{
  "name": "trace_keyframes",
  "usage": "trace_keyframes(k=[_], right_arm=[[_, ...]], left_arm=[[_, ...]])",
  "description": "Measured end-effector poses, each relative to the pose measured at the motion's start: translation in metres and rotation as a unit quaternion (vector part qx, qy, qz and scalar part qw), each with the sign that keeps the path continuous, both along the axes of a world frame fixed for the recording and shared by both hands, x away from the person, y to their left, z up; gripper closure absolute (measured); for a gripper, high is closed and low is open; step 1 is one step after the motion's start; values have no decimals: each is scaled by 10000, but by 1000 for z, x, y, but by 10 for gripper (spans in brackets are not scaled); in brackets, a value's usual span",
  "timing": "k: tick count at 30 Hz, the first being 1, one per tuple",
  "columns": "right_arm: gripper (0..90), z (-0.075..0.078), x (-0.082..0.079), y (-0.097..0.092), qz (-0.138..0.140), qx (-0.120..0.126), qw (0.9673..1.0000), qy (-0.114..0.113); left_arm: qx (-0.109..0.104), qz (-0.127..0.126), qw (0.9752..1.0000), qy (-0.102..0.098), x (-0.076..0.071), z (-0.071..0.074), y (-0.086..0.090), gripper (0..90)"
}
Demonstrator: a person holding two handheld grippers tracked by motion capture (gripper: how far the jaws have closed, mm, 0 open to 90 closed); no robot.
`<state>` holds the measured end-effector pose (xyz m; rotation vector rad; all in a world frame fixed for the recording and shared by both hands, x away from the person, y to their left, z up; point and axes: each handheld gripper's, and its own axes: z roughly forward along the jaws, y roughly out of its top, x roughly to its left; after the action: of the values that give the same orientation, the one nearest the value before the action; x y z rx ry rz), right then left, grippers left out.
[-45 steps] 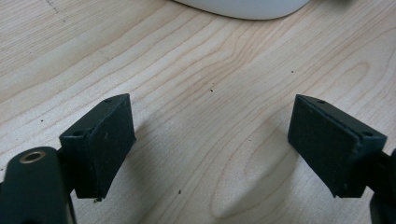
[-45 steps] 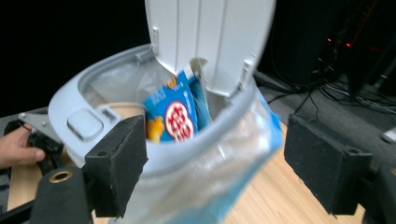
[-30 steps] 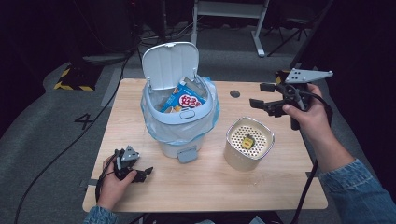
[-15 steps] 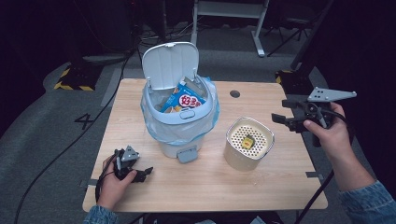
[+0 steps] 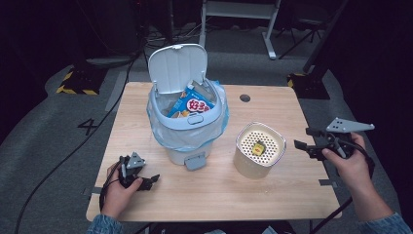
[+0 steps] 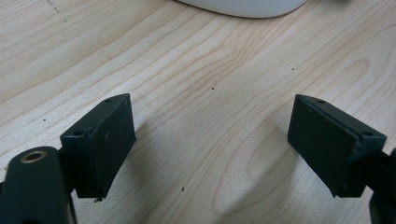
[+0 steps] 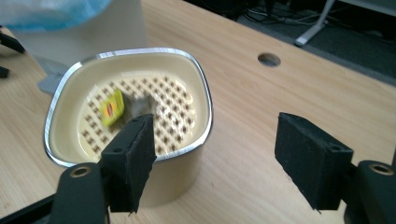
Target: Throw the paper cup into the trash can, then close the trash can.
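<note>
Pale wood grain runs under everything here, and the table (image 5: 272,195) is laid out so that each hand has its own side. At the left, the left gripper (image 5: 146,181) lies low on the near edge in the person's hand, its jaws spread wide with bare wood between them; it looks parked there to keep out of the way, since nothing lies within its reach except the foot of the bin. In the middle stands the white pedal bin (image 5: 187,122), lined with a blue bag, its lid tipped up and back so that the mouth is free for dropping things in; a blue snack packet (image 5: 192,103) already lies on top of what is inside. Just to the right of the bin sits the cream container (image 5: 260,148) with a perforated insert, close enough that its contents need only a short carry to the bin. On that insert lies a small yellow tea-bag tag (image 7: 112,107) beside something grey and blurred. Farthest right, the right gripper (image 5: 306,139) hangs just off the container's rim, pointing at it; its jaws have just been closing, yet a clear gap remains and nothing is between them, probably narrowing to suit so small a piece.
</note>
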<state>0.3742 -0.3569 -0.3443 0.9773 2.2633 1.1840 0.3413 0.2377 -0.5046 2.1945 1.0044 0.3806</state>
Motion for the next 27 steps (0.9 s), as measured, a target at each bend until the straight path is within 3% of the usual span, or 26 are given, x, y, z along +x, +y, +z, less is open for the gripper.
trace_keyframes(k=[8, 18, 22, 27], right_arm=[[242, -54, -12, -13, -188, -109, 9996, 204], [226, -116, -21, -19, -411, -423, 9970, 500], [222, -135, -23, -17, -396, -505, 9964, 556], [216, -152, -25, -12, -368, -573, 9961, 561]], left_arm=[[1, 84, 10000, -9, 0, 0, 0, 157], [3, 161, 9999, -45, 0, 1, 1, 181], [-255, 247, 9993, 80, -1, 8, 6, 243], [-665, 132, 9976, -125, -5, 35, 12, 251]])
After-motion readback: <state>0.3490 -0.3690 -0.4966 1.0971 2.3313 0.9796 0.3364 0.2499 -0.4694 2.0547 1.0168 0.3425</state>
